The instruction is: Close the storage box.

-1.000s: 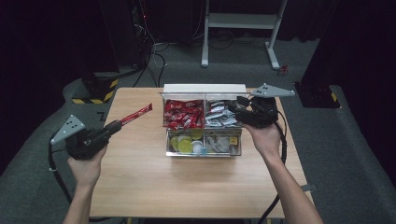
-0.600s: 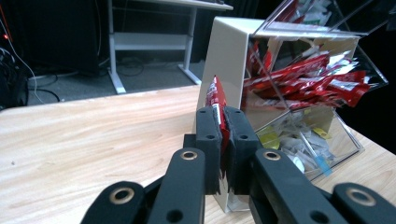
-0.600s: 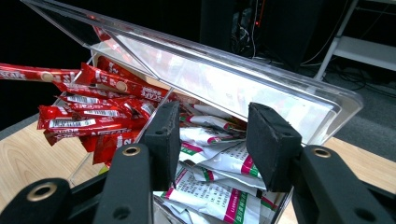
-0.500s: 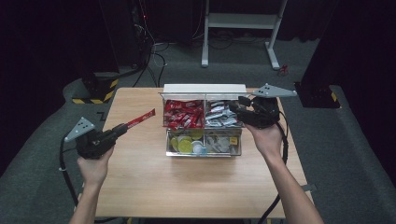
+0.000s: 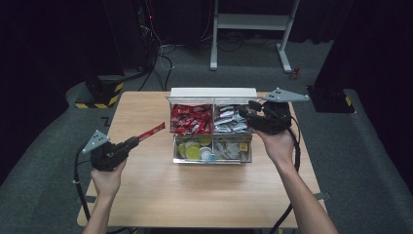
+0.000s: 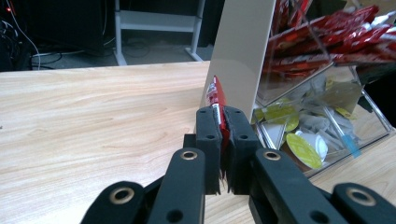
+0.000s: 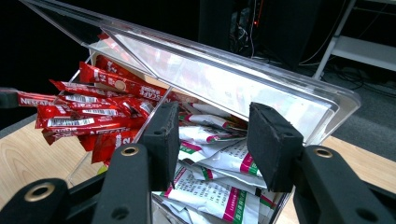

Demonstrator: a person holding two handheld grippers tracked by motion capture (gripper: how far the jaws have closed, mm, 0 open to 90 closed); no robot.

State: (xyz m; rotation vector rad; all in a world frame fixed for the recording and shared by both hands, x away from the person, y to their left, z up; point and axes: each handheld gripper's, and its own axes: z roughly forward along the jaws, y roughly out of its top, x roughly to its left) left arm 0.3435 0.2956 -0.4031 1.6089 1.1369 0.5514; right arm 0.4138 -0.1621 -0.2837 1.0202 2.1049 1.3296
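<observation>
Left gripper (image 5: 130,143), lower left of the high view, is clamped on one red stick sachet (image 5: 151,131); the sachet juts up and right from the jaws, over bare table (image 5: 195,195), near the left wall of the clear organiser box (image 5: 212,160) but apart from it. In the left gripper view the jaws pinch the sachet's (image 6: 216,100) lower end edge-on, most of its length free beyond them. Right gripper (image 5: 243,113), centre right of the high view, hovers with jaws spread wide over the upper right compartment, gripping nothing; in the right gripper view the pads (image 7: 164,135) straddle the white-and-green sachets (image 7: 219,186) without closing.

Risks, as judgement:
- The grip is near the sachet's end, so it may pivot or slide out if swung fast.
- The free tip can catch on the box wall or the raised lid (image 5: 212,92) and buckle instead of dropping in.
- The red compartment looks heaped, so the stick may ride on top and spill over the divider.
- The open right jaws sit close to the lid (image 7: 224,84); a bump could push the lid or shift the light box.

Counts:
- grippers: 2
- held sachets: 1
- box: 1, with 4 compartments
- red sachets (image 5: 191,118) in the upper left compartment: a pile, too overlapped to count
- white-and-green sachets: a pile, not countable
- yellow-topped pods (image 5: 193,151) in the lower left: several, exact number unclear
- lower right compartment: small mixed packets, blurred.
</observation>
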